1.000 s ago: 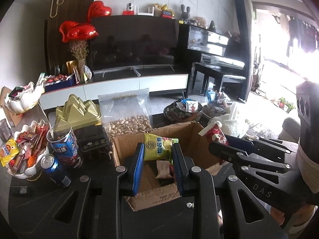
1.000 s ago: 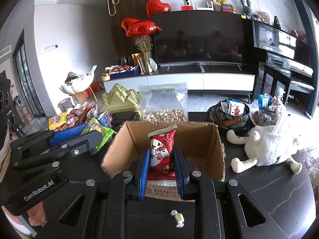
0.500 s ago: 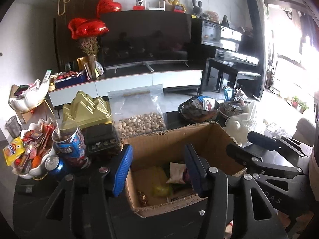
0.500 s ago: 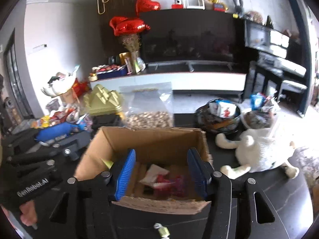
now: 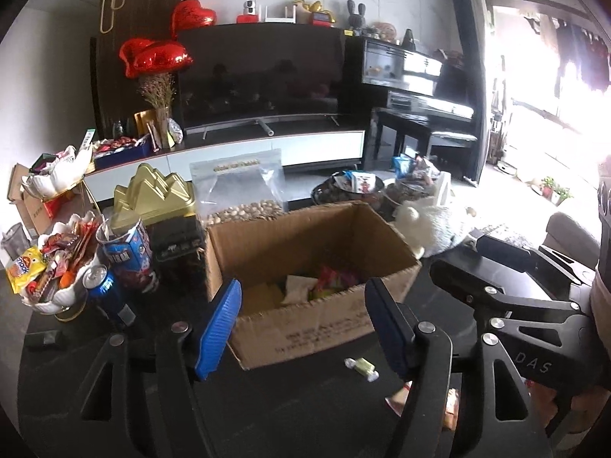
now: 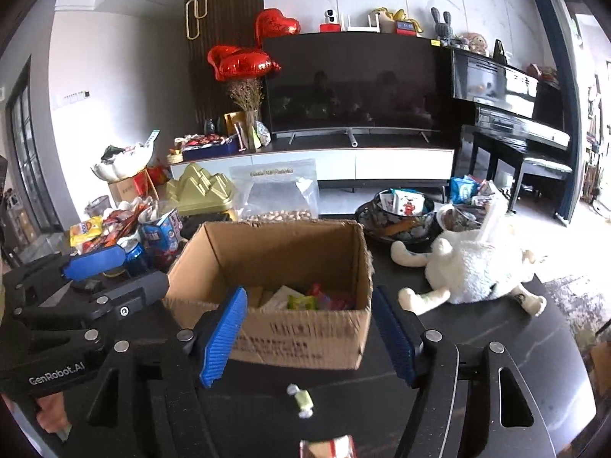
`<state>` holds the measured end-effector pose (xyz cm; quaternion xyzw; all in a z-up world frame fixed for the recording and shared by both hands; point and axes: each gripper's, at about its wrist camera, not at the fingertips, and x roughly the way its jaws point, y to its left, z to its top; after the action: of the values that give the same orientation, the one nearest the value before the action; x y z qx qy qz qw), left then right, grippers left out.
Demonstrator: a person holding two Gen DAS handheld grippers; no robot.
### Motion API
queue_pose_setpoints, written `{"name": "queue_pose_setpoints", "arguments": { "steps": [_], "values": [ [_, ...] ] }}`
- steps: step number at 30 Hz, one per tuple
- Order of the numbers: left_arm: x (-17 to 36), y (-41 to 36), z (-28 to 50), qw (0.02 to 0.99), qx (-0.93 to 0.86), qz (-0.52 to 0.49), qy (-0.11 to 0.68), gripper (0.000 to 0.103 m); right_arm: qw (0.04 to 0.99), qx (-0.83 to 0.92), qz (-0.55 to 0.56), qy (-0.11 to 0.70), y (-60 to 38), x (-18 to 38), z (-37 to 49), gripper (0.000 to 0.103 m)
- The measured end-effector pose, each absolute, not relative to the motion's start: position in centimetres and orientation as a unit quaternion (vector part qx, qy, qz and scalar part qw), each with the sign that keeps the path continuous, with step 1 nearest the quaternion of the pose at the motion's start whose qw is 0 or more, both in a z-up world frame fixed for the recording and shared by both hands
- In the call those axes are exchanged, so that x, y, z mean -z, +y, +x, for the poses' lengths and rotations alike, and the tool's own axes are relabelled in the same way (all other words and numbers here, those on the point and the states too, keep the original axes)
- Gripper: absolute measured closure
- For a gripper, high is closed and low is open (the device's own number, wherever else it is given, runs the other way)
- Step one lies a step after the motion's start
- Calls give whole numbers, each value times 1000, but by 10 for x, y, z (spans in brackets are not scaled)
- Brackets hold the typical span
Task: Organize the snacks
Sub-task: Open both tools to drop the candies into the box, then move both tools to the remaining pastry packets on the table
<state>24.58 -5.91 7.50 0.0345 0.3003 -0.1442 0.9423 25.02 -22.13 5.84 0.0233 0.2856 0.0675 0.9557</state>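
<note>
Left gripper (image 5: 303,328): tilted down toward the table, low in front of the box; its blue pads stand wide apart and are opening, with nothing pressed between them, only the box's near wall seen through the gap.
Right gripper (image 6: 309,334): same downward tilt, level with its partner; jaws spreading apart, nothing held, the box front framed between the pads.
Holding hand (image 6: 51,414): only a sliver of fingers shows at 8 o'clock in the right view, under the left tool's handle.
Wrapped candy (image 6: 301,400): lies loose on the dark table (image 6: 477,328), just short of the box, at 6 o'clock from it.
Red packet (image 6: 328,448): at the bottom edge of the right view, cut off, so its kind is hard to tell.
Cardboard box (image 6: 290,339): open-topped, at centre; snack packets (image 6: 305,299) lie in its bottom, a green one and red ones, somewhat blurred.
Plush toy (image 6: 473,267): white, lying at 3 o'clock from the box.
Snack bowl (image 5: 57,263): at 9 o'clock, heaped with packets, a blue can (image 5: 105,292) beside it.
Nut bag (image 5: 238,191): clear, upright at 12 o'clock behind the box.
Television (image 6: 355,84): far back, on its low cabinet.
</note>
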Motion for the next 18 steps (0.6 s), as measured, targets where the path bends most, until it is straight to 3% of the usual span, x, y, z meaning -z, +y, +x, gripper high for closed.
{"name": "queue_pose_setpoints", "arguments": {
  "steps": [18],
  "values": [
    [-48, -88, 171, 932, 161, 48, 320, 30, 949, -62, 14, 309, -250, -27, 168, 28]
  ]
}}
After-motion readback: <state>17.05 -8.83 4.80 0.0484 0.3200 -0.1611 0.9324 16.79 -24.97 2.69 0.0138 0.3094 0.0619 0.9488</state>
